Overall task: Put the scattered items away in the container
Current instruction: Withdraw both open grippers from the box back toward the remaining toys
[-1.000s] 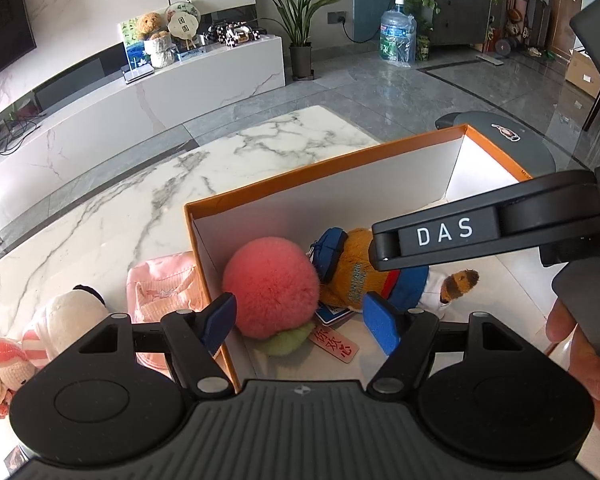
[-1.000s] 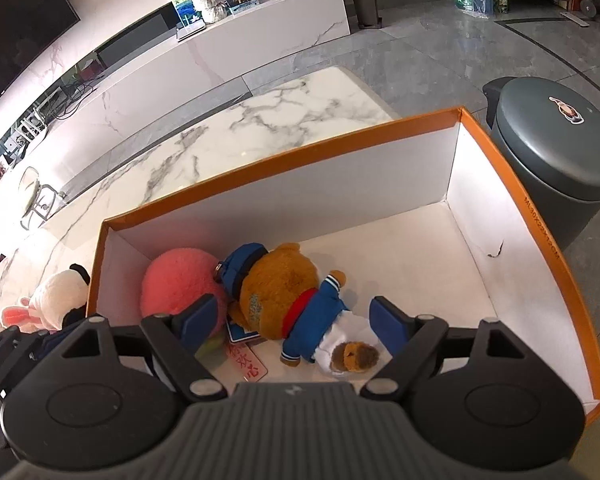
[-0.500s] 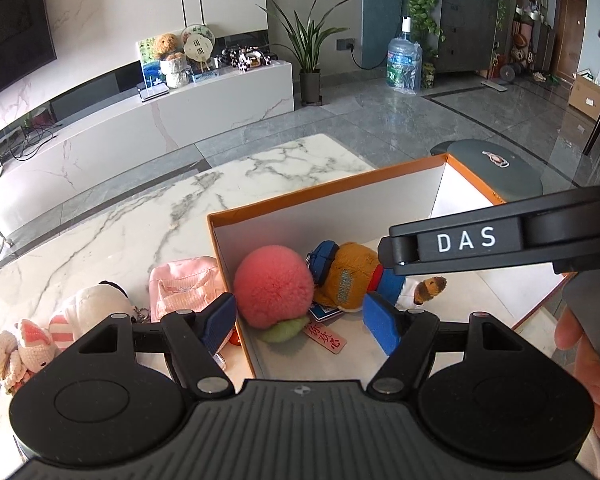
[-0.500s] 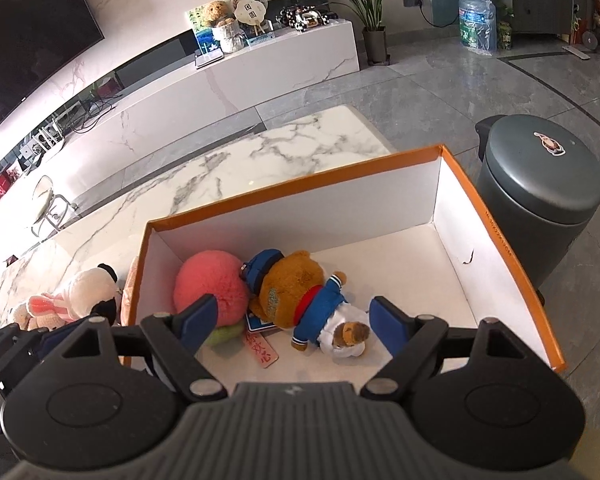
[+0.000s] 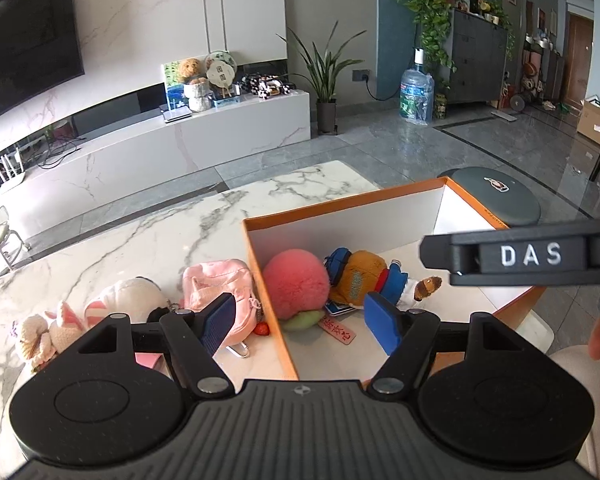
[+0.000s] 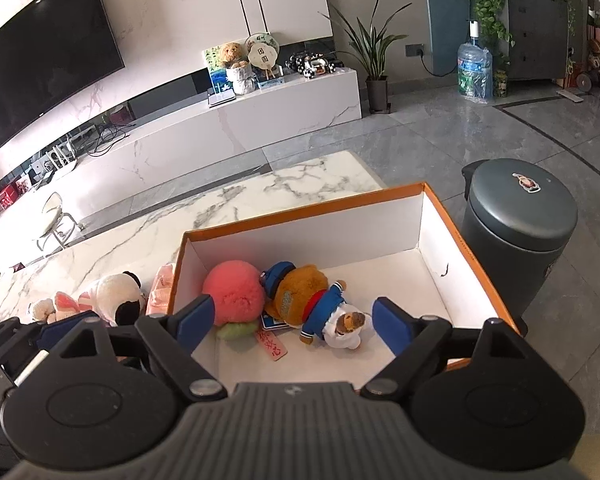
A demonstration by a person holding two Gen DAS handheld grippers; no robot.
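Toys like the pink pouch (image 5: pixel 220 286) are left on the tabletop (image 5: pixel 148 240) beside the orange box (image 6: pixel 300 216). Both hand-held grippers (image 5: pixel 300 316) (image 6: pixel 288 318) are spread and empty; the pouch should be picked next.

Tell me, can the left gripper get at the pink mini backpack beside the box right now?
Probably yes. The left gripper is open and empty, and the pink backpack lies on the table outside the orange box, just ahead of its left finger, uncovered.
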